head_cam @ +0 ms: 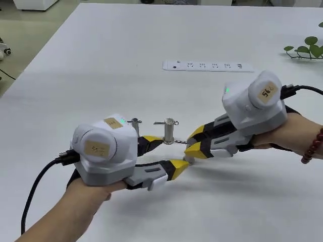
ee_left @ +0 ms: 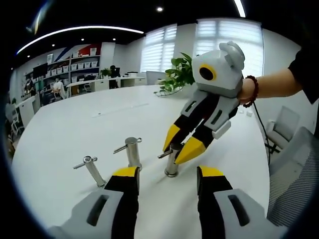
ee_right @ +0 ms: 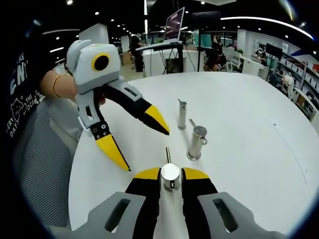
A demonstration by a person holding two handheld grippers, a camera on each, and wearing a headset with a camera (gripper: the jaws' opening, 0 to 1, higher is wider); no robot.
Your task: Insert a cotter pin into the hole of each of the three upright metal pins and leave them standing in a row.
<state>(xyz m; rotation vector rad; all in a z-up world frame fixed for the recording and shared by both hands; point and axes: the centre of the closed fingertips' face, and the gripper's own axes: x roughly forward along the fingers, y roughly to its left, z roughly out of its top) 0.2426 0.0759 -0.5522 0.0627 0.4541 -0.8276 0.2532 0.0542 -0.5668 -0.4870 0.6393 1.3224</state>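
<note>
Right gripper (ee_right: 171, 175) is clamping a metal pin (ee_left: 172, 167), cotter pin (ee_right: 167, 153) poking from it, on the white table (ee_right: 239, 149); left gripper (ee_right: 144, 148) is hovering alongside, jaws apart, while a second pin (ee_right: 197, 142) and third pin (ee_right: 182, 113) are standing just beyond.

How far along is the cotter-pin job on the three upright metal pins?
Done: the far pin and middle pin stand with cotter pins through them. In hand: the right gripper clamps the third pin, a cotter pin jutting from it. Remaining: seat it fully if needed, then release. The left gripper is open.
</note>
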